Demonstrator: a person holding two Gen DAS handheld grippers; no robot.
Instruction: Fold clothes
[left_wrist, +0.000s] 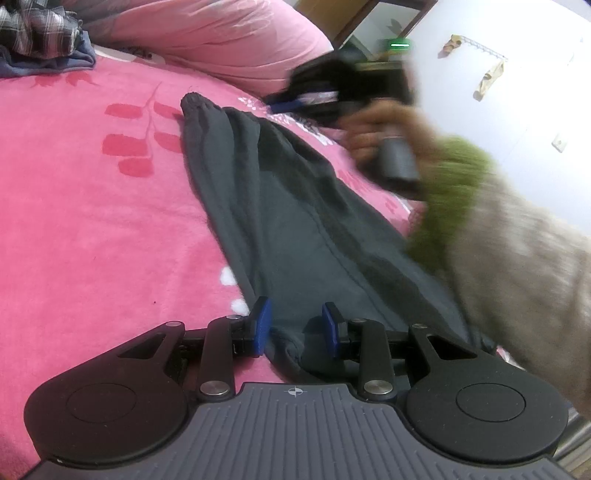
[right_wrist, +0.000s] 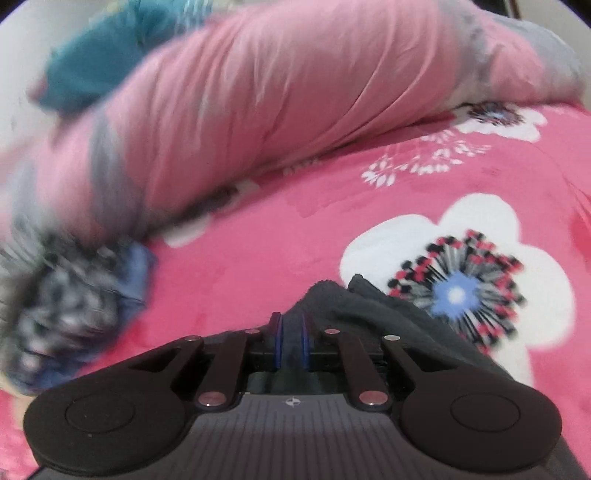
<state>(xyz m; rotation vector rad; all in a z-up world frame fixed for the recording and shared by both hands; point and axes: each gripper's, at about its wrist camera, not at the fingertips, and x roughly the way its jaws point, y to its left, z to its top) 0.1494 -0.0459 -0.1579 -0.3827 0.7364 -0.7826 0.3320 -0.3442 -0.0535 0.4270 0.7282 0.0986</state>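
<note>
So the whole scene sits on a bright pink floral blanket with a big pale pink duvet bunched along the far side and a heap of plaid and blue clothes waiting off in the corner. The thing being folded is a dark grey pair of sweatpants, laid out long and narrow, and its long axis runs pretty much straight away from the left gripper toward the cuffed end at the far side. The left gripper is at the near end with its blue pads spread apart, fabric lying between them but not pinched. The right gripper is the one doing the work: its pads are pressed together on a bunch of the grey cloth. In the left view the right hand is blurry, raised above the far half of the pants, forearm angled across them. My guess is the fold goes lengthwise, one end over the other, so the left needs to clamp down first.
</note>
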